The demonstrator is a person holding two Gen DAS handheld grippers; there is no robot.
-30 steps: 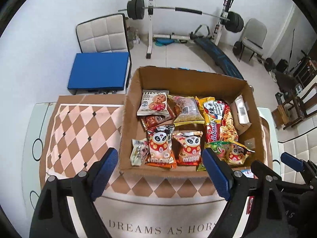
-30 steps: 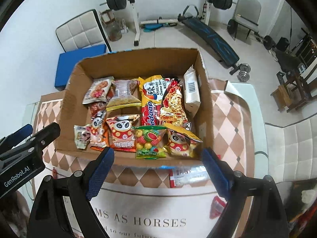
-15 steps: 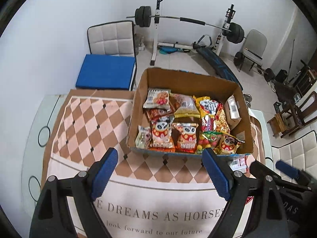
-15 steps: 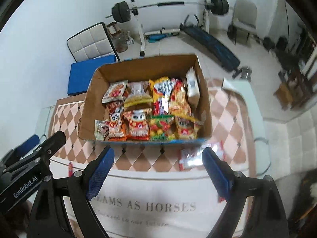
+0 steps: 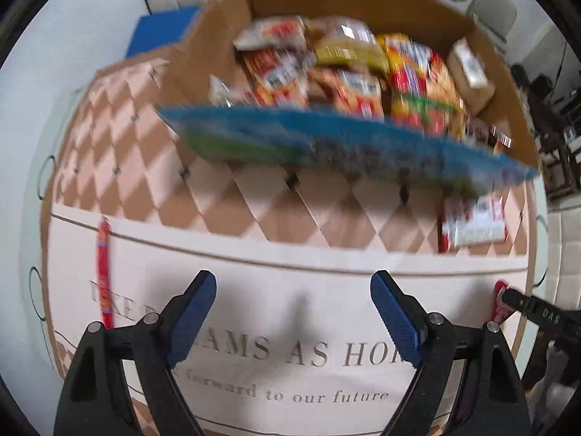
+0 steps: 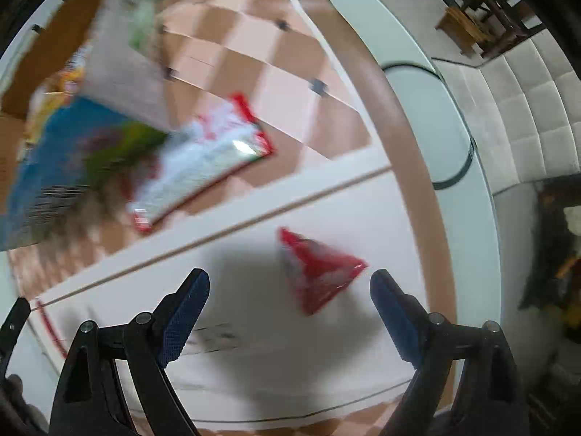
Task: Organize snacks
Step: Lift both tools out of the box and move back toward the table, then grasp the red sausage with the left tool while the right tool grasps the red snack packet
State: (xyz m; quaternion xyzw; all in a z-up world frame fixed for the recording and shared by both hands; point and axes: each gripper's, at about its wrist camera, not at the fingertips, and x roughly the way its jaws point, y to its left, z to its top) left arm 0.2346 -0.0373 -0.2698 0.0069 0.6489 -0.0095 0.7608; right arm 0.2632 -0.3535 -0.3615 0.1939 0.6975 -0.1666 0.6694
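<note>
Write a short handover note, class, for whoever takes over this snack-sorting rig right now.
Left tool: open, empty, above the mat's lettering.
Right tool: open, empty, just short of the small red packet.
Cardboard box: already holds most snacks.
Outside it on the mat: a red-and-white packet by the box's front right corner, the small red packet, and a thin red stick snack on the left.
Left to do: box those three.

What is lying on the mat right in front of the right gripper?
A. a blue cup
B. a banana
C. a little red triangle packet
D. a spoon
C: the right wrist view shows a small red triangle packet lying on the mat, just ahead of the right gripper, whose jaws stand open.
</note>
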